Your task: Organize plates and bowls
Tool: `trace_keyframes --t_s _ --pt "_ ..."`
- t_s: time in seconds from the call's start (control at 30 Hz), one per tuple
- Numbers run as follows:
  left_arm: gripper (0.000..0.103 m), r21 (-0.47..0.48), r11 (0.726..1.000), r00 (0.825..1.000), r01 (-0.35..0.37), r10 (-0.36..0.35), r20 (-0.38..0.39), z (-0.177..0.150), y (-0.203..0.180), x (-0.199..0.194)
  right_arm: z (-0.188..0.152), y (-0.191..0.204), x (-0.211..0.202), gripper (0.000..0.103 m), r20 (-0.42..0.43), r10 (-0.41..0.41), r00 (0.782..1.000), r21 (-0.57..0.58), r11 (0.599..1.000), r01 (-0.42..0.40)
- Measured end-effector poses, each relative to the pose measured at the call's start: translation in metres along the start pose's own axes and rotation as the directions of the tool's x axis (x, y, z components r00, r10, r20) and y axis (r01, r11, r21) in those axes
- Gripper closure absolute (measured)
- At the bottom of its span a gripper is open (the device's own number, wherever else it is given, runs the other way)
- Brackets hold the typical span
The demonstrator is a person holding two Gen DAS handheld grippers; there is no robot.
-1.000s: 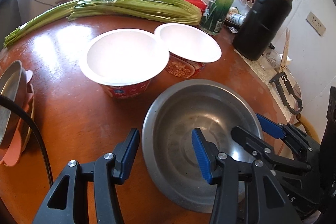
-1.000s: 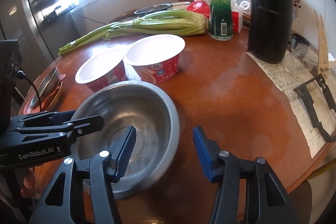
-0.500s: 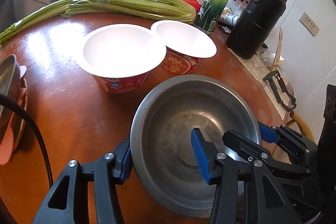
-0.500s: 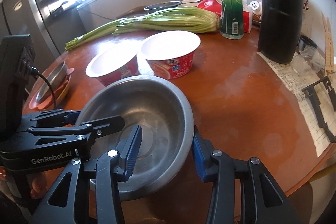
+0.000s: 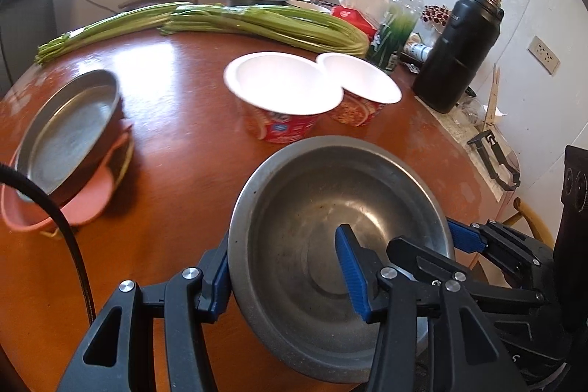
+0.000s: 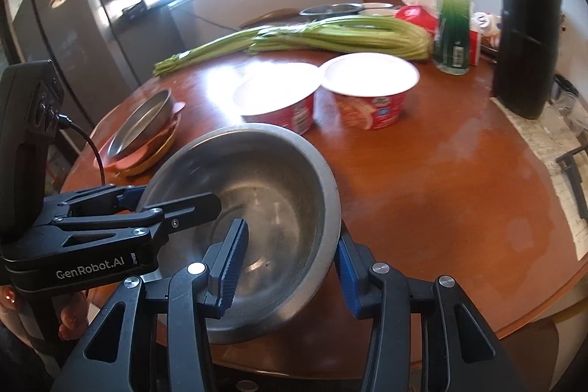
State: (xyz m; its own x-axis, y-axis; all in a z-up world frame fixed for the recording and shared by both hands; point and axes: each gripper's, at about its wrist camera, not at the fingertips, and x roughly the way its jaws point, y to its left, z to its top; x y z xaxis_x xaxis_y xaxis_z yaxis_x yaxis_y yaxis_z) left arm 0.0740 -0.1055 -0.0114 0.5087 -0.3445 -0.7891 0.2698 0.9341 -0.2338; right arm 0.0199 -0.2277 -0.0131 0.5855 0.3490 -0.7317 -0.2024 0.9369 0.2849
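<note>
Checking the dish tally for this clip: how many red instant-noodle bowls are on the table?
2. One noodle bowl stands mid-table beyond the gripped steel bowl; the second noodle bowl touches its right side, nearer the black flask. None seems hidden.

"GenRobot.AI" on left gripper (image 6: 176, 204)

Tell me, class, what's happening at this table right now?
A person holds a tool in each hand, and both grip one steel bowl by opposite sides of its rim: the left tool and the right tool, each with one finger inside and one outside. Two white paper bowls stand beyond it on the round wooden table, and a stack of plates sits off to the left.
</note>
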Motion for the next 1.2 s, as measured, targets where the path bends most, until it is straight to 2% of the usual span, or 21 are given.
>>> trace_keyframes --t_s 0.2,0.67,1.03,1.2 --pt "0.052 -0.027 1.000 1.000 0.004 -0.004 0.008 -0.003 0.015 -0.003 -0.001 0.013 0.008 0.055 -0.015 0.008 1.000 -0.008 1.000 -0.008" --pt "0.051 -0.013 1.000 1.000 -0.011 0.011 -0.004 0.000 0.019 0.013 0.003 0.017 0.024 0.054 -0.047 -0.045 0.998 -0.020 0.999 0.044" --pt "0.051 -0.015 1.000 1.000 -0.006 0.006 -0.001 0.003 0.022 0.014 0.006 0.014 0.030 0.053 -0.056 0.003 0.998 -0.008 1.000 -0.004" --pt "0.051 -0.019 1.000 1.000 -0.020 0.021 0.014 0.008 0.026 0.004 0.011 0.006 0.020 0.053 -0.017 0.007 1.000 0.002 1.000 -0.007"
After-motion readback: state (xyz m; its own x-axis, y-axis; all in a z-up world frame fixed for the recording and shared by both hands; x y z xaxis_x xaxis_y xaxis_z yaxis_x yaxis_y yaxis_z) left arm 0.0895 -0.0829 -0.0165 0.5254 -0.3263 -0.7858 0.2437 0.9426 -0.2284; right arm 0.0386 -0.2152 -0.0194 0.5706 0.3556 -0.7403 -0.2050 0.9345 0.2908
